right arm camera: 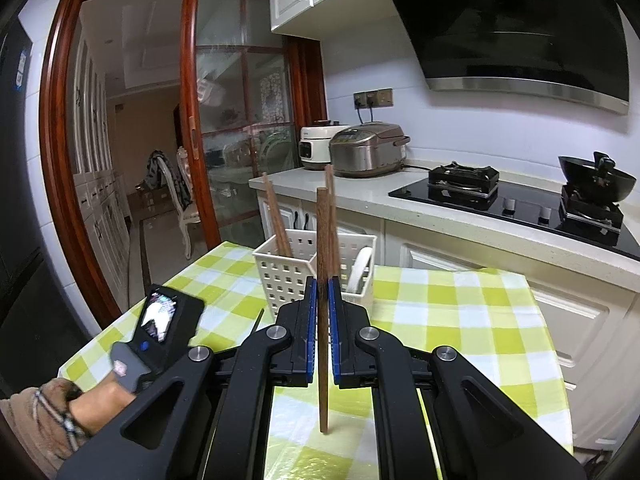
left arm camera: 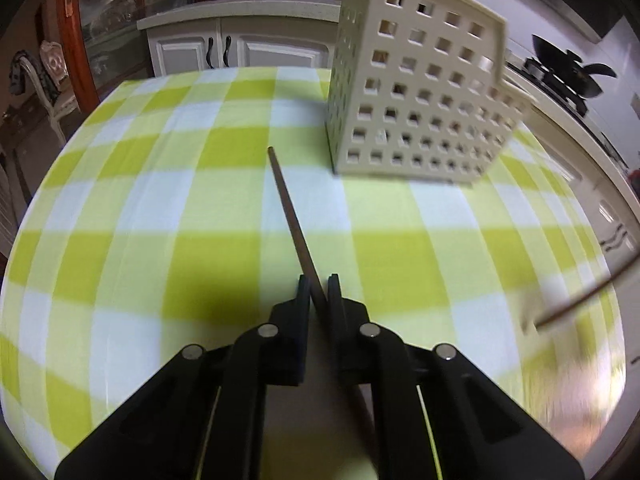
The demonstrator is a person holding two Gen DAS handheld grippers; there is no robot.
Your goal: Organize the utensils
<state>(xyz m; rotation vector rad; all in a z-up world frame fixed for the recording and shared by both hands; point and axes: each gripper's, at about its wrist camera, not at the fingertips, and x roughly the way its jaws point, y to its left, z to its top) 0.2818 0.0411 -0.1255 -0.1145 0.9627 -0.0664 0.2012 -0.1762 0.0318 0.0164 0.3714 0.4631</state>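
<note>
My left gripper (left arm camera: 319, 286) is shut on a brown chopstick (left arm camera: 291, 220) that points forward over the checked tablecloth, its tip short of the white perforated utensil basket (left arm camera: 416, 96). My right gripper (right arm camera: 323, 284) is shut on another brown chopstick (right arm camera: 322, 240), held upright above the table in front of the basket (right arm camera: 288, 272). Two chopsticks (right arm camera: 276, 216) and a white utensil (right arm camera: 358, 268) stand in the basket. The left gripper's body (right arm camera: 160, 328) and the hand holding it show at lower left in the right wrist view. The right gripper's chopstick shows blurred in the left wrist view (left arm camera: 580, 300).
The table has a green and white checked cloth (left arm camera: 160, 200). Behind it runs a kitchen counter (right arm camera: 376, 192) with two rice cookers (right arm camera: 368, 148), a gas hob (right arm camera: 520, 196) and a wok (right arm camera: 596, 180). A glass sliding door (right arm camera: 240, 140) stands at the left.
</note>
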